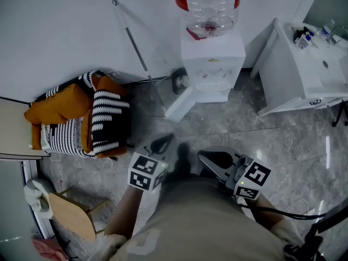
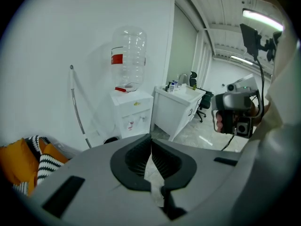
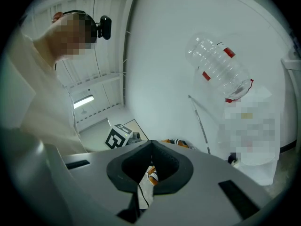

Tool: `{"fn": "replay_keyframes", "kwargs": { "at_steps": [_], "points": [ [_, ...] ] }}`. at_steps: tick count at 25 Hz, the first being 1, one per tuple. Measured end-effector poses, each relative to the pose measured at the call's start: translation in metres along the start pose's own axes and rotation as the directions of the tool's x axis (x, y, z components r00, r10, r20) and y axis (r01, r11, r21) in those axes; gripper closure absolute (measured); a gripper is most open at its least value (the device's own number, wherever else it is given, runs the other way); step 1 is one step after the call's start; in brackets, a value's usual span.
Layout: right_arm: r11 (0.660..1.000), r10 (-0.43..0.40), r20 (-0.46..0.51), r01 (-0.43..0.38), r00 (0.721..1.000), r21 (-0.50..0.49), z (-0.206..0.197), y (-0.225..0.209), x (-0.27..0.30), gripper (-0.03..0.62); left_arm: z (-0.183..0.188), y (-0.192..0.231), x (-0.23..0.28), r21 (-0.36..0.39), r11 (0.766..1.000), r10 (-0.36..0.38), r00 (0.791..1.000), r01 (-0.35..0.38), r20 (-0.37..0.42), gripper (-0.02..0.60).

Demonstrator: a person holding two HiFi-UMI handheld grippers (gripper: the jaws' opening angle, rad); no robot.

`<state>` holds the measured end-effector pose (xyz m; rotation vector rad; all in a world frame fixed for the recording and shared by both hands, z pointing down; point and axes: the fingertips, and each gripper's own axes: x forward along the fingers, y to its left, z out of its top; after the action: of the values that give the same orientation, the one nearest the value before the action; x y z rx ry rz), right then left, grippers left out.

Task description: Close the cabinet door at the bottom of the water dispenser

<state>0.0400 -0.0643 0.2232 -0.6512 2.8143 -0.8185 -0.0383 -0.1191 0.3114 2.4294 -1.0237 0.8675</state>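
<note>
Jaws together on both; left hand-held gripper [image 1: 162, 142] tilts down; right hand-held gripper [image 1: 209, 157] level

Dispenser [image 1: 212, 64] top centre w/ bottle [image 1: 205, 4] on it, door [image 1: 179, 105] at its lower left; chair [image 1: 81, 116] mid-left, desk [image 1: 304, 75] upper right, stool [image 1: 73, 213] btm left.

L claw [image 1: 162, 143] & R claw [image 1: 213, 160] both closed, empty, held side by side, tips fwd.

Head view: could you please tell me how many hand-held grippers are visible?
2. The left hand-held gripper is at lower centre-left; the right hand-held gripper is beside it, lower centre-right. None seems hidden.
</note>
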Motion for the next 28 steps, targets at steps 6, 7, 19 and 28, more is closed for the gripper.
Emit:
{"fn": "replay_keyframes", "kwargs": {
  "at_steps": [6,7,19,28],
  "points": [
    [0.999,-0.050,-0.018,0.050,0.999,0.005,0.001,-0.019,0.002,0.586,-0.009,0.031,0.026,-0.002,1.000,0.010,1.000,-0.010,-0.022,0.586],
    [0.998,-0.061,-0.024,0.061,0.998,0.001,0.001,-0.023,0.004,0.586,-0.014,0.039,0.033,-0.009,1.000,0.010,0.999,-0.011,-0.031,0.586],
    [0.996,-0.088,-0.135,0.090,0.987,0.002,0.008,-0.063,0.115,0.586,-0.061,0.156,0.083,-0.125,0.992,-0.021,0.991,0.005,-0.130,0.586],
    [0.991,-0.109,-0.219,0.122,0.970,0.048,-0.001,-0.098,0.193,0.586,-0.110,0.245,0.146,-0.186,0.982,-0.077,0.973,0.036,-0.218,0.382]
  ]
}}
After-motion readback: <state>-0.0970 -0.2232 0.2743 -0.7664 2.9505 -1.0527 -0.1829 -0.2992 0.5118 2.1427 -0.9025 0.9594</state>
